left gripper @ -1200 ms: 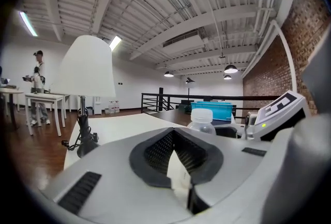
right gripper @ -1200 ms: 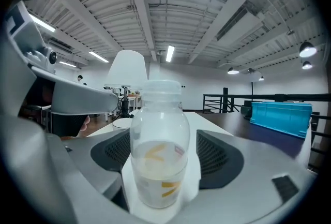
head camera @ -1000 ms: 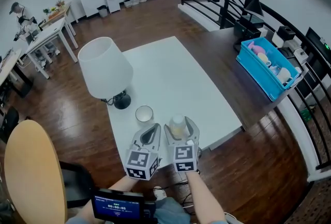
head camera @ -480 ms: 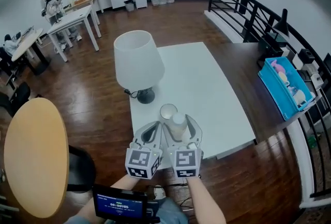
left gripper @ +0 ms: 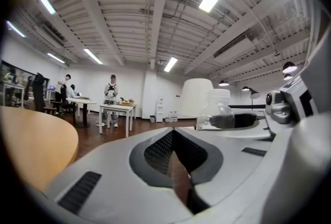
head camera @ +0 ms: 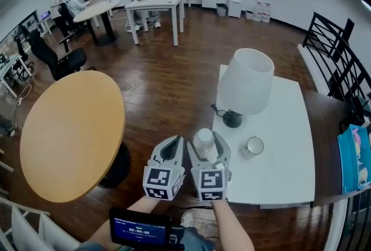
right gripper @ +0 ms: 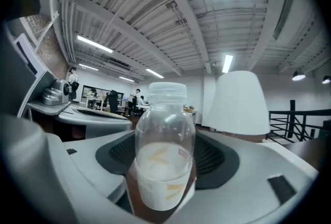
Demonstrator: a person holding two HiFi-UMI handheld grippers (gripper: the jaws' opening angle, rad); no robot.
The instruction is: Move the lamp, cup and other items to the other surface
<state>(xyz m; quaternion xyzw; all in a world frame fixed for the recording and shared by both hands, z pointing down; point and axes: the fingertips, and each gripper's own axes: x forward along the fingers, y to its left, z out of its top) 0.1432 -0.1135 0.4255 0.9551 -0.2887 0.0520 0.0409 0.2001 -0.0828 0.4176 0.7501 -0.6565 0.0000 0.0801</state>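
My right gripper [head camera: 204, 148] is shut on a small clear bottle [head camera: 203, 141] with a white cap and pale liquid in its lower half; the bottle [right gripper: 164, 151] stands upright between the jaws. It hangs over the wood floor, just left of the white table [head camera: 278, 174]. My left gripper [head camera: 169, 151] is beside it, shut and empty; the left gripper view shows its jaws [left gripper: 181, 166] meeting. The white-shaded lamp [head camera: 244, 83] and a white cup [head camera: 254, 145] stand on the white table. A round wooden table [head camera: 69, 128] lies to the left.
A blue bin [head camera: 355, 157] with items sits at the far right edge, by a black railing [head camera: 336, 64]. Far back are white desks [head camera: 153, 6], office chairs [head camera: 55, 55] and several people. A handheld screen [head camera: 139, 226] shows at the bottom.
The view has swung left: the white table slid to the right and the round wooden table came into view. Both grippers, with the bottle, went from the white table's front edge to over the floor.
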